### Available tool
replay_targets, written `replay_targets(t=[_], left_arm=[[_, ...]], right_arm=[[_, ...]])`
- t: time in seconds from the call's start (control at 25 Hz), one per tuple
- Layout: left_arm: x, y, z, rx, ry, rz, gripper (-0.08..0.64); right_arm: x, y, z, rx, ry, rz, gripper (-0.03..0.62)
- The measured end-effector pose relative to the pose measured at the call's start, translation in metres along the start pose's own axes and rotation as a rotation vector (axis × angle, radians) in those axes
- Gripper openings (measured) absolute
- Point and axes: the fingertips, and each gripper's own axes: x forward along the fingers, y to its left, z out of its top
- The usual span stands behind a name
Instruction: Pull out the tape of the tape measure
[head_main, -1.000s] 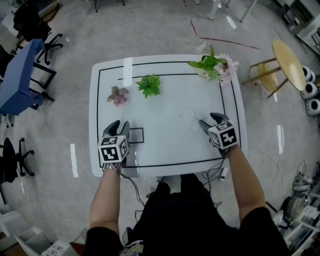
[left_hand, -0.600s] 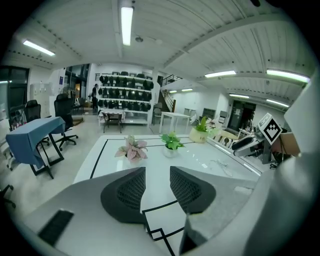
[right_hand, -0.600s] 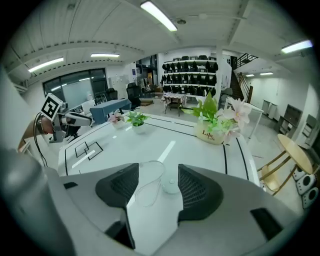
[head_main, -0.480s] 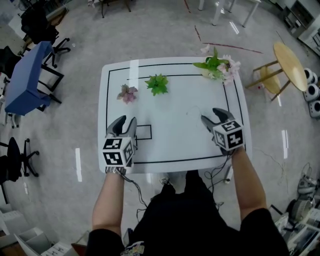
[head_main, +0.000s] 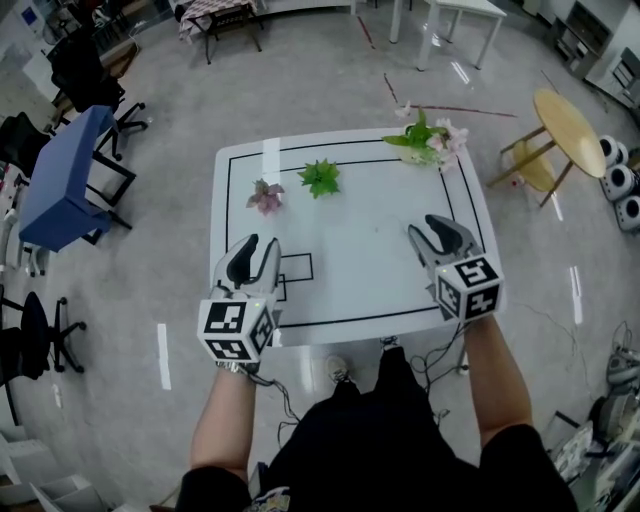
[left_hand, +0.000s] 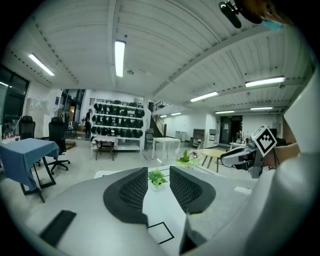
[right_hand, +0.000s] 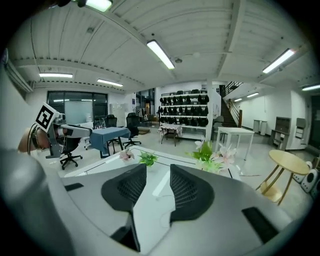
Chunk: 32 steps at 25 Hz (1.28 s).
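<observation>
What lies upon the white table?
Pink plant, green plant, flowering plant; no tape measure shows. The left gripper and right gripper, its empty jaws just closing, cover table parts.

One white rectangular surface (head_main: 360, 262) bears three artificial plants: one pink-leaved plant (head_main: 266, 195), one green leafy plant (head_main: 319, 178), one pink-and-white flower bunch (head_main: 430, 138); two grey tools: left tool (head_main: 260, 244), right tool (head_main: 422, 227)

Tape measure showed in none of 3 views, left gripper (head_main: 255, 249) jaws apart, empty, right gripper (head_main: 433, 229) jaws just narrowed, gap left, empty.
</observation>
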Motion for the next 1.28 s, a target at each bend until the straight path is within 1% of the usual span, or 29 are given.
replay_targets(t=[0.04, 0.16, 0.2, 0.24, 0.36, 0.56, 0.76, 0.88, 0.96, 1.16, 1.28], left_arm=[[-0.005, -0.003, 0.005, 0.003, -0.016, -0.004, 0.132], [-0.020, -0.010, 0.018, 0.011, -0.058, -0.015, 0.116], [-0.025, -0.012, 0.023, 0.012, -0.069, -0.017, 0.104], [-0.030, -0.014, 0.027, 0.014, -0.080, -0.017, 0.084], [-0.043, -0.021, 0.038, 0.020, -0.111, -0.017, 0.011], [-0.059, -0.041, 0.055, 0.023, -0.155, -0.043, 0.003], [-0.076, -0.065, 0.070, 0.053, -0.181, -0.030, 0.003], [-0.088, -0.087, 0.073, 0.064, -0.184, -0.019, 0.003], [-0.096, -0.105, 0.073, 0.064, -0.186, -0.006, 0.003], [-0.118, -0.164, 0.065, 0.067, -0.178, 0.018, 0.003], [-0.133, -0.200, 0.055, 0.059, -0.172, 0.035, 0.003]], right_arm=[[-0.008, 0.002, 0.007, -0.005, -0.023, -0.013, 0.138], [-0.031, 0.006, 0.025, -0.006, -0.089, -0.049, 0.069], [-0.040, 0.008, 0.032, -0.004, -0.111, -0.060, 0.025], [-0.048, 0.010, 0.039, -0.004, -0.133, -0.068, 0.002], [-0.074, 0.017, 0.058, -0.013, -0.194, -0.083, -0.002], [-0.111, 0.021, 0.084, -0.048, -0.284, -0.085, -0.003], [-0.141, 0.019, 0.096, -0.056, -0.339, -0.064, -0.003], [-0.160, 0.017, 0.095, -0.040, -0.351, -0.044, -0.003], [-0.172, 0.014, 0.089, -0.038, -0.363, -0.016, -0.003], [-0.211, 0.003, 0.069, -0.025, -0.368, 0.051, -0.003], [-0.237, -0.002, 0.054, -0.034, -0.363, 0.085, -0.003]])
